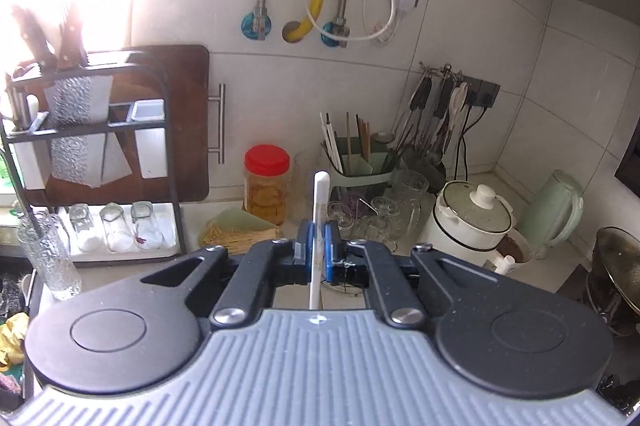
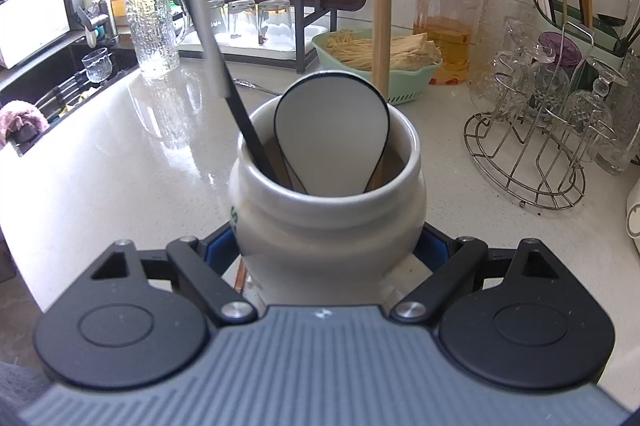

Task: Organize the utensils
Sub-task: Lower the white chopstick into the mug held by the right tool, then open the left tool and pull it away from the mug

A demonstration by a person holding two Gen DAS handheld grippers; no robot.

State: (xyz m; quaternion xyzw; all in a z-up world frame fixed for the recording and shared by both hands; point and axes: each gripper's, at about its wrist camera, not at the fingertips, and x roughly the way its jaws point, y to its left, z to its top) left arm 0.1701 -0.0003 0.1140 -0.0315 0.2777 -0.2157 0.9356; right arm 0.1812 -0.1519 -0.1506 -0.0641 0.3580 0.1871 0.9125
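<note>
My left gripper [image 1: 317,246] is shut on a white utensil handle [image 1: 320,202], held upright above the counter. My right gripper [image 2: 328,250] is shut on a white ceramic jar [image 2: 328,222] standing on the white counter. In the jar sit a white paddle-shaped spoon [image 2: 332,130], a black-and-grey handled utensil [image 2: 208,38] leaning left, and wooden chopsticks [image 2: 380,6]. A green utensil holder [image 1: 360,166] with chopsticks stands at the back of the counter; it also shows in the right wrist view [image 2: 576,14].
A red-lidded jar [image 1: 266,182], a green basket of sticks [image 2: 380,54], a wire rack of glasses [image 2: 536,130], a black dish rack [image 1: 92,162] with knives and upturned glasses, a white pot [image 1: 472,218], a green kettle [image 1: 556,206], a tall glass [image 2: 152,30] and the sink [image 2: 60,86].
</note>
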